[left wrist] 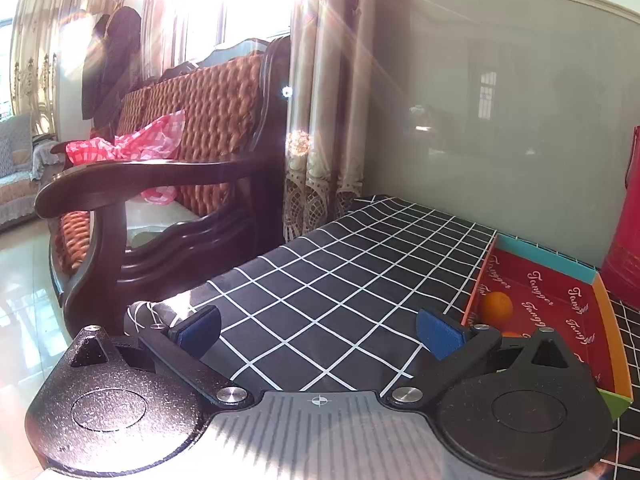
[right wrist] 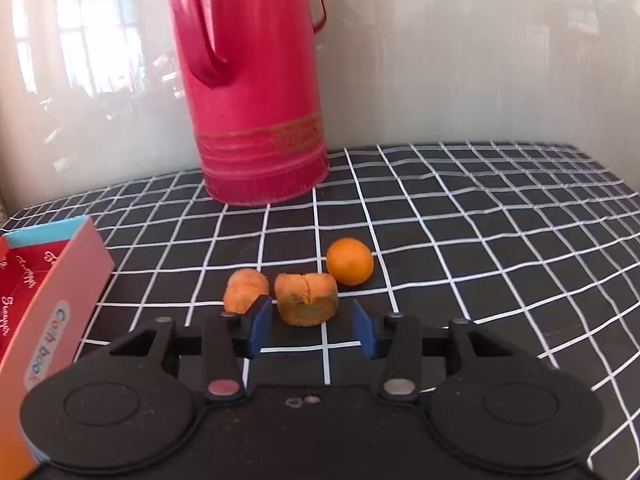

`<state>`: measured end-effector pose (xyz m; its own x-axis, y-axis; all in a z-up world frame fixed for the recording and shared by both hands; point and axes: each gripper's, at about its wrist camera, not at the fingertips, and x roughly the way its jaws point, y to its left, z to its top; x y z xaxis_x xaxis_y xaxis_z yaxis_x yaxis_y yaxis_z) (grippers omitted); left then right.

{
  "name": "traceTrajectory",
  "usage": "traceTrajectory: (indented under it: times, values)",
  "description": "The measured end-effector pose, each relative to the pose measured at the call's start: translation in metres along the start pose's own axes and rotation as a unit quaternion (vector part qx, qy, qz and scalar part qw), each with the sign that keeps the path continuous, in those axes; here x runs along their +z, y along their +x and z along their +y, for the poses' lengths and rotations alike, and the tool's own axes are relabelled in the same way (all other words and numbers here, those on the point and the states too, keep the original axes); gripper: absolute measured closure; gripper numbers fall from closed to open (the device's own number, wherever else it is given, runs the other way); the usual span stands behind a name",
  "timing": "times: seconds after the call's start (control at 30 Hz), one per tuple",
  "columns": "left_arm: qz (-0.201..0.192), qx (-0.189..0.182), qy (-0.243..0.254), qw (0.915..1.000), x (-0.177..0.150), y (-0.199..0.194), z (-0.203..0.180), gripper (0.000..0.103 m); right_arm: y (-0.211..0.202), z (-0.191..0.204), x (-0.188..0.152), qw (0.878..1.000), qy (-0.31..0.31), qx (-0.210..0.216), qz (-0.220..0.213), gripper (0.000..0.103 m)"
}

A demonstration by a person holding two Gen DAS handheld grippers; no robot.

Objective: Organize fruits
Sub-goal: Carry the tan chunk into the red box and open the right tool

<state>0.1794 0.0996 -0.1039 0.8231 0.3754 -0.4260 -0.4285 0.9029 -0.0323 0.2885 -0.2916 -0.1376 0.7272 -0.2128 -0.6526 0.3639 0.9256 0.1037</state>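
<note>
My right gripper [right wrist: 312,326] sits low over a black tablecloth with white grid lines [right wrist: 480,220], its blue pads part-way closed around a squat, bruised orange fruit [right wrist: 306,298] but not yet pressing on it; gaps show on both sides, so nothing is held. A second soft-looking fruit [right wrist: 245,290] lies just beside it at nine o'clock, almost against the left pad, and a round orange [right wrist: 350,261] rests near at one o'clock. A tall red flask [right wrist: 256,80] stands behind them at twelve o'clock. The red box [right wrist: 24,276] where I judge the fruit belongs sits at nine o'clock. My left gripper [left wrist: 318,334] hangs wide open and empty over bare cloth, with the same box at three o'clock already holding one orange [left wrist: 497,307]. The risks I see: the left pad may nudge the neighbouring fruit away, the soft fruit may squash under a hard squeeze, or a shallow grip may let it slip.
</note>
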Motion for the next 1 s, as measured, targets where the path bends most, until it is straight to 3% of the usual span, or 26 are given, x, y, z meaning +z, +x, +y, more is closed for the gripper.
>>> traceTrajectory:
  times: [0.13, 0.2, 0.57, 0.77, 1.0]
  values:
    - [0.004, 0.0, 0.001, 1.0, -0.001, 0.002, -0.001, 0.0, 0.011, 0.0, 0.004, 1.0, 0.0, -0.001, 0.012, 0.068]
    - [0.006, 0.0, 0.002, 1.0, -0.001, 0.003, -0.001, 0.0, 0.011, 0.0, 0.003, 1.0, -0.003, 0.001, 0.01, 0.074]
    - [0.016, 0.004, -0.005, 0.9999, -0.001, 0.006, 0.001, 0.0, -0.013, 0.016, -0.004, 0.999, -0.047, 0.013, -0.019, 0.075]
    - [0.016, 0.011, -0.005, 0.9998, -0.002, 0.006, 0.006, 0.0, -0.043, 0.045, -0.013, 0.992, -0.085, 0.081, -0.041, 0.075]
    - [0.005, 0.017, 0.009, 0.9998, -0.002, 0.001, 0.002, 0.0, -0.079, 0.089, -0.022, 0.967, -0.141, 0.196, -0.079, 0.075]
